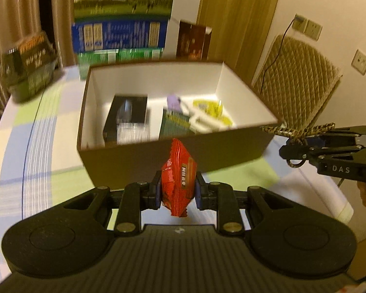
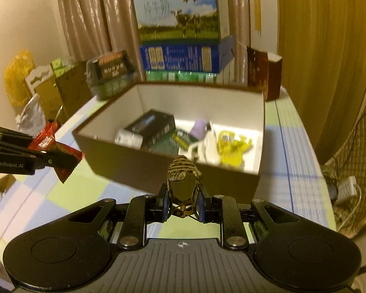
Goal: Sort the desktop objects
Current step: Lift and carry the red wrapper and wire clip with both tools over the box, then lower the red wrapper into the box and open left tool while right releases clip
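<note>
Left gripper (image 1: 178, 191) pinches a red packet (image 1: 178, 178) before the box (image 1: 207, 149); right gripper (image 2: 183, 204) clamps a striped clip (image 2: 183, 183). Only the right view shows yellow bag (image 2: 18, 78) and cartons (image 2: 61, 83) beyond the table.

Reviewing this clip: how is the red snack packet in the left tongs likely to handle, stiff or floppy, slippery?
The red snack packet looks light and crinkly: its foil skin creases where the left tongs pinch it. It probably holds its shape loosely, since it stands upright above the pads. The glossy wrapper may be slippery, so it could slide if the grip eased.
</note>
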`<state>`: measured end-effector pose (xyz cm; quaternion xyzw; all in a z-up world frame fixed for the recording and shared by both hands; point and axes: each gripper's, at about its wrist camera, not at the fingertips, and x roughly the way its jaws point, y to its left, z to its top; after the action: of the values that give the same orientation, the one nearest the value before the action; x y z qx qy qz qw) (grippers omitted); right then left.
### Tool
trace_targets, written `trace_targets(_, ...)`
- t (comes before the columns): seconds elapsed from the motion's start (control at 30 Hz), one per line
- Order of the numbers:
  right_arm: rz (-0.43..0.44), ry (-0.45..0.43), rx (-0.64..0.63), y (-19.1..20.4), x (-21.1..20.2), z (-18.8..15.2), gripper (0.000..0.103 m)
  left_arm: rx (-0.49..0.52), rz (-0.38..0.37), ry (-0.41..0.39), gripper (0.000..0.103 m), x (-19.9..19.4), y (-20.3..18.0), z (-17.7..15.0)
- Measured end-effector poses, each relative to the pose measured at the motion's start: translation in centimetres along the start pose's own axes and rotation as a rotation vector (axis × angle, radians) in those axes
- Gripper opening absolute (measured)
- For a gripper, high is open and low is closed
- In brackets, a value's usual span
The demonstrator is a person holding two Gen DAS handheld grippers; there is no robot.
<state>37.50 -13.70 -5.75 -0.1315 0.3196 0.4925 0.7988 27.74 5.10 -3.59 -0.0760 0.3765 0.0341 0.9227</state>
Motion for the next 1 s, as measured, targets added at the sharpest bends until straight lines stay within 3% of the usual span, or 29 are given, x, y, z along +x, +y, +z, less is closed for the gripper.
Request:
trace_targets(0.17, -0.027, -0.029, 0.010, -0.8, 1.2, 2.4, 0.020, 0.016, -0.010, -0.056, 0.021, 0.2, 0.0, 2.4)
trace_targets(0.4, -0.091, -0.023, 0.054, -2.9, 5.4, 5.6, 0.020, 0.027, -0.014, -0.064, 0.021, 3.3, 0.7, 5.7)
trace_targets(1.0, -0.177, 0.149, 0.060, -7.0, 17.6, 9.7, 0.020, 0.094, 0.015, 0.120, 0.021, 17.9, 2.8, 13.1)
